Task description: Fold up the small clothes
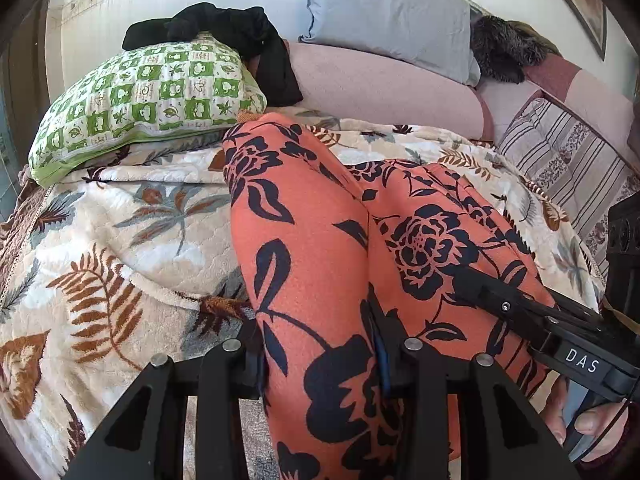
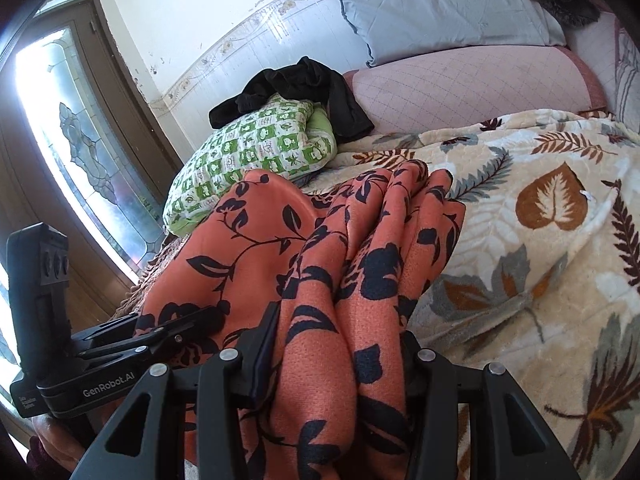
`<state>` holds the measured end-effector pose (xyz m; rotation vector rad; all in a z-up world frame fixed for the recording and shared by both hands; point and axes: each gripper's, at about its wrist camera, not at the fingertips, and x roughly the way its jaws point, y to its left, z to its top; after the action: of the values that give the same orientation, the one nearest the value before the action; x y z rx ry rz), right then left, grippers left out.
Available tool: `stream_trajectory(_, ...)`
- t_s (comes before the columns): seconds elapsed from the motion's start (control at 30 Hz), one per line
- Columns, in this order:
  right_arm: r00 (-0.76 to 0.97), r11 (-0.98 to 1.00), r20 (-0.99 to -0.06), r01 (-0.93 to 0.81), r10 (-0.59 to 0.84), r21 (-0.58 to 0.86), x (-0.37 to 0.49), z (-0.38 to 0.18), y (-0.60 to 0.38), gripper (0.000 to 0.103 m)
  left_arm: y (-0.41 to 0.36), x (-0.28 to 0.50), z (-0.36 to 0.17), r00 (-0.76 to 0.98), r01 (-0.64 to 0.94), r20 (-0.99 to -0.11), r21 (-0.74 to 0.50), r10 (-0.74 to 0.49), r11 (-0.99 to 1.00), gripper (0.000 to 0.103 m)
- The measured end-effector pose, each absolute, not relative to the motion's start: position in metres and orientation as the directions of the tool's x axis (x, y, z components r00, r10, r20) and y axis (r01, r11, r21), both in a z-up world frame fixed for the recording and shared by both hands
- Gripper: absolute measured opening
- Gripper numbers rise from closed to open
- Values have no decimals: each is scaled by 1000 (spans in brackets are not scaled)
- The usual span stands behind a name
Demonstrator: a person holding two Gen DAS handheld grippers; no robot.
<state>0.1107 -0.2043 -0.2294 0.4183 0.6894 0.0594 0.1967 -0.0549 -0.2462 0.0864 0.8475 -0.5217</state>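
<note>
Left gripper (image 1: 320, 364), nearest the lens in the left wrist view, is clenched on a bunched edge of the orange floral garment (image 1: 316, 264); the fabric fills the gap between its jaws. Right gripper (image 2: 332, 364) likewise grips a thick gather of the same garment (image 2: 304, 272), seen close in the right wrist view. Each tool also appears in the other's camera, just beside its partner: right gripper (image 1: 472, 284) at lower right, left gripper (image 2: 188, 322) at lower left, so both hold neighbouring parts of one edge.

Step in hand, as judged: carrying the held edge across the bed to lay a fold. To do it well, keep both grips level with one another, draw the cloth taut between them so the gathers flatten, and set the edge down squarely before releasing.

The garment is salmon-orange knit printed with black roses and leaves. It trails from the grippers in two rumpled lobes onto the leaf-patterned blanket (image 1: 120, 248), not yet flat.

Beyond it lie a green checked pillow (image 1: 152, 100), with black clothing (image 1: 224, 28) draped over it.
</note>
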Motion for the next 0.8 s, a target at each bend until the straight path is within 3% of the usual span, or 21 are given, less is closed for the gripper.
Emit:
stream_trajectory(0.2,734,906,-647,110,204,410,116,-252,-201,48,-53,200,-270,495,437,-793,-124,-354,891,42)
stream_trajectory(0.37,679,918,-713,147,177,368,122,-273,-199,49,-47,205,-286,465,376,-837,-108,-288,920,56)
stream_trajectory(0.43,660,909,-727,164,187,382,123,-276,-203,55,-43,203,-284,472,357,-839,-99,-271,929,68)
stream_trajectory(0.57,633,909,-755,195,170,368,121,-270,-209,66,-34,178,-270,573,329,-800,27,-176,944,70)
stream_trajectory(0.67,683,923,-724,212,96,322,109,-248,-216,66,-25,159,-257,664,299,-740,126,-111,946,73)
stream_trajectory(0.8,805,939,-583,112,107,326,79,-210,-215,66,-13,149,-256,694,233,-719,193,-24,953,74)
